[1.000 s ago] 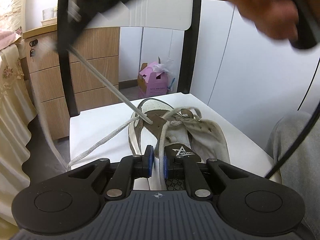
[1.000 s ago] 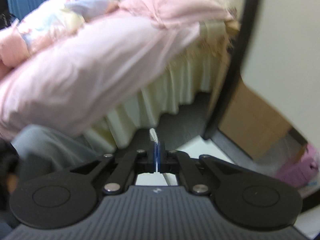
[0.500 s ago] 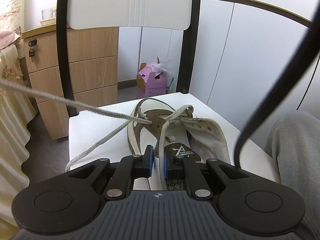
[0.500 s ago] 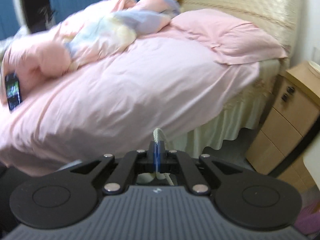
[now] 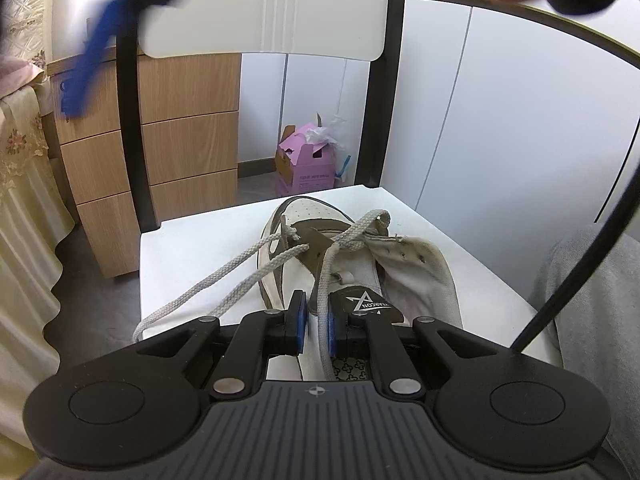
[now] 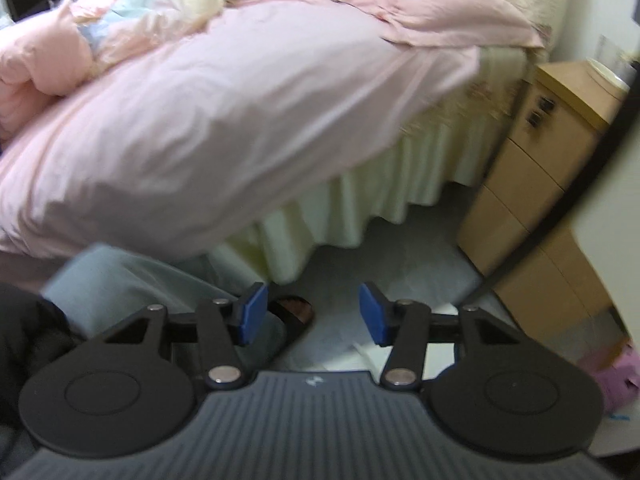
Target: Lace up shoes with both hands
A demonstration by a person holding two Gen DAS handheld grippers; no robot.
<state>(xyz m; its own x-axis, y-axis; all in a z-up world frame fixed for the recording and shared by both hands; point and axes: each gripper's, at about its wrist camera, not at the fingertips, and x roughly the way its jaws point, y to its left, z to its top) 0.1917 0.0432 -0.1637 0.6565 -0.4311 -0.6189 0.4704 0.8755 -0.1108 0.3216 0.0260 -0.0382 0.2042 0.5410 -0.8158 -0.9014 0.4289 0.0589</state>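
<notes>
A white and brown shoe (image 5: 400,272) lies on the white chair seat (image 5: 192,248) in the left wrist view. My left gripper (image 5: 316,314) is shut on the grey lace strand (image 5: 325,280) that comes down from the eyelets. The other lace end (image 5: 224,284) lies slack across the seat to the left. My right gripper (image 6: 308,304) hangs off to the side over the floor by the bed. Its jaws are opening, with nothing between them. One of its blue pads (image 5: 86,76) shows blurred at the upper left of the left wrist view.
The chair's backrest (image 5: 260,8) and black frame rise behind the shoe. Wooden drawers (image 5: 188,140) and a pink box (image 5: 308,168) stand beyond. A bed with a pink duvet (image 6: 240,100) fills the left. A grey trouser leg (image 5: 592,320) is at the seat's right.
The right gripper held the lace end pulled taut to the left. Its jaws have since parted and let go, and that lace now lies slack on the seat. The left gripper has kept still.
</notes>
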